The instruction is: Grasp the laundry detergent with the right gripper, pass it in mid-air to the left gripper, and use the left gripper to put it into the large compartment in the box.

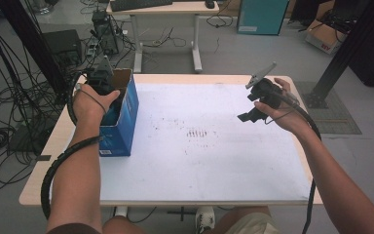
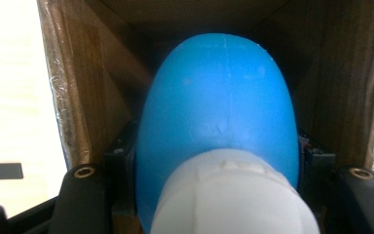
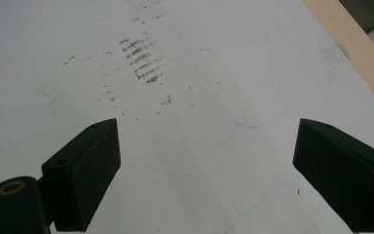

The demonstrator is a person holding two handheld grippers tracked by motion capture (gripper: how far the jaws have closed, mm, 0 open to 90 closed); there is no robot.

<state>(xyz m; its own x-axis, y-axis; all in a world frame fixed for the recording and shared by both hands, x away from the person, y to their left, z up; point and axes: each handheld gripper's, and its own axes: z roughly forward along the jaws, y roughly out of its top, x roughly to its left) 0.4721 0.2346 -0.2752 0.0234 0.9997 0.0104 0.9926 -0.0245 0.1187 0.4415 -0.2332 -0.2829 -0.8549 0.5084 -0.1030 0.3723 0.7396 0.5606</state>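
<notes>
The blue bottle (image 2: 219, 112), white cap toward the lens, sits clenched in my left claw (image 2: 219, 161) inside the cardboard box (image 1: 122, 114); long axis points inward. Right claw (image 3: 209, 175) hangs released over the counter (image 1: 199, 161), well apart.

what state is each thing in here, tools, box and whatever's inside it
left tool: shut on the blue and white object, down inside the box
right tool: open, nothing between its jaws, held over the white sheet
blue and white object: gripped, inside the box
blue cardboard box: upright, top open, at the table's left side
white sheet: flat on the table, marked with brown stains
</notes>
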